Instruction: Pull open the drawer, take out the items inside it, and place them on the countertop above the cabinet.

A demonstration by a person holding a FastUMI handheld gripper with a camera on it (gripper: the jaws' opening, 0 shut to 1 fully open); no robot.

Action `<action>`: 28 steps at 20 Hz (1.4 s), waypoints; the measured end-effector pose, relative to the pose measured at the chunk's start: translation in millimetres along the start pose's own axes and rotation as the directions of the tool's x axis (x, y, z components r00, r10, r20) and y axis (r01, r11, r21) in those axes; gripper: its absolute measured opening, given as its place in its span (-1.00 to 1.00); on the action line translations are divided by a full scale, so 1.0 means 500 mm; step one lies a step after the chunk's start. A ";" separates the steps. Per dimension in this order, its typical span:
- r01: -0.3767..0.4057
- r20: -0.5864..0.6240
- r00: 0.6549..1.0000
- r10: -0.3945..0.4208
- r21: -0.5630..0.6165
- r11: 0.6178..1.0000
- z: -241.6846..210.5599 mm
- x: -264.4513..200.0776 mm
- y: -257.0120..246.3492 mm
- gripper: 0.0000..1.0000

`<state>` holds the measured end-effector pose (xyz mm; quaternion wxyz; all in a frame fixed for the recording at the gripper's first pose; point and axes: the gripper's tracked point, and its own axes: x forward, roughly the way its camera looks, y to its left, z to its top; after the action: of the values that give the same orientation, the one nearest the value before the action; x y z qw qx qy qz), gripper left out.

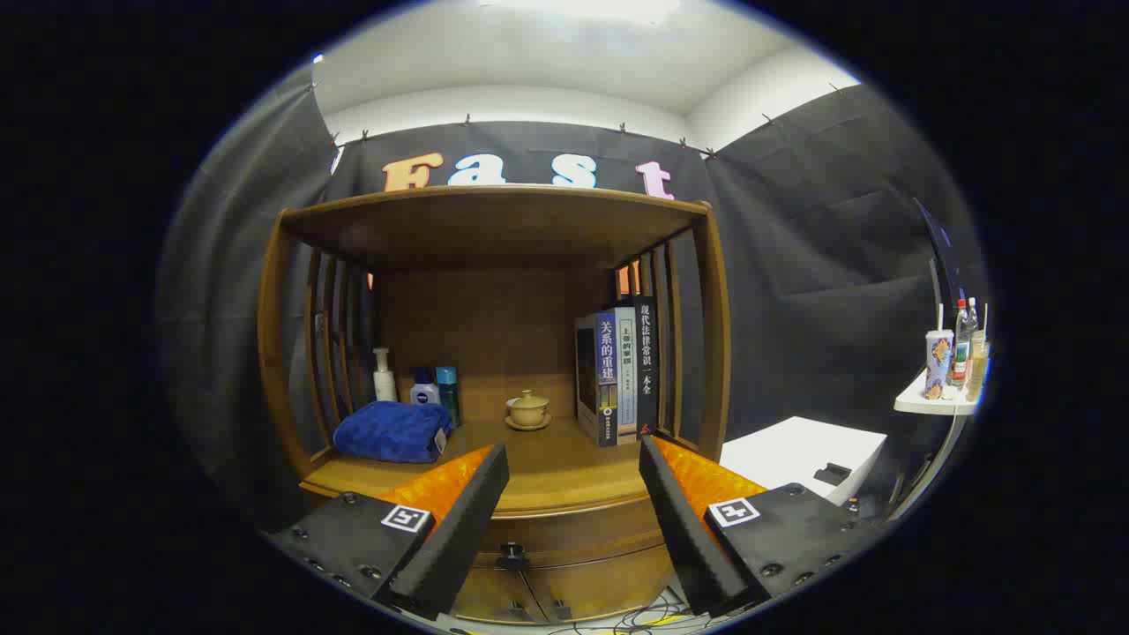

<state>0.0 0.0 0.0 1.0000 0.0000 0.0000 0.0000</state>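
Drawer of curved brown wood [564, 538], shut, small dark round knob [512, 556] at front, sits under the wooden worktop [547, 481]. Fingers [573, 503] spread wide, empty, knob low between them.

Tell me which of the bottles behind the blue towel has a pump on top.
The white bottle, farthest from the books, has the pump; the other two have plain caps. The claw is open, short of the drawer knob.

Black cloth wall [794, 265] hangs in folds on three sides, clipped along its top edge. White ceiling [529, 53] above, brightly lit. White box [798, 450] stands at right; beyond it a small white shelf [935, 404] carries bottles [963, 348] and a cup [938, 357].
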 end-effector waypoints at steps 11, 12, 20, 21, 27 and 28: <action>-0.025 -0.002 1.000 0.025 -0.050 0.998 0.013 0.020 0.038 0.97; -0.024 -0.002 1.000 0.024 -0.047 0.999 0.011 0.021 0.037 0.97; -0.011 -0.008 1.000 0.011 -0.018 1.000 0.005 0.018 0.023 0.97; -0.014 -0.009 1.000 0.014 -0.010 1.000 0.001 0.018 0.024 0.97; -0.051 -0.015 0.999 0.053 0.085 0.995 -0.077 0.031 0.047 0.97; -0.059 -0.013 0.998 0.060 0.093 0.994 -0.100 0.035 0.052 0.97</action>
<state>17.6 25.9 -50.1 0.9984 0.0465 0.0081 0.0297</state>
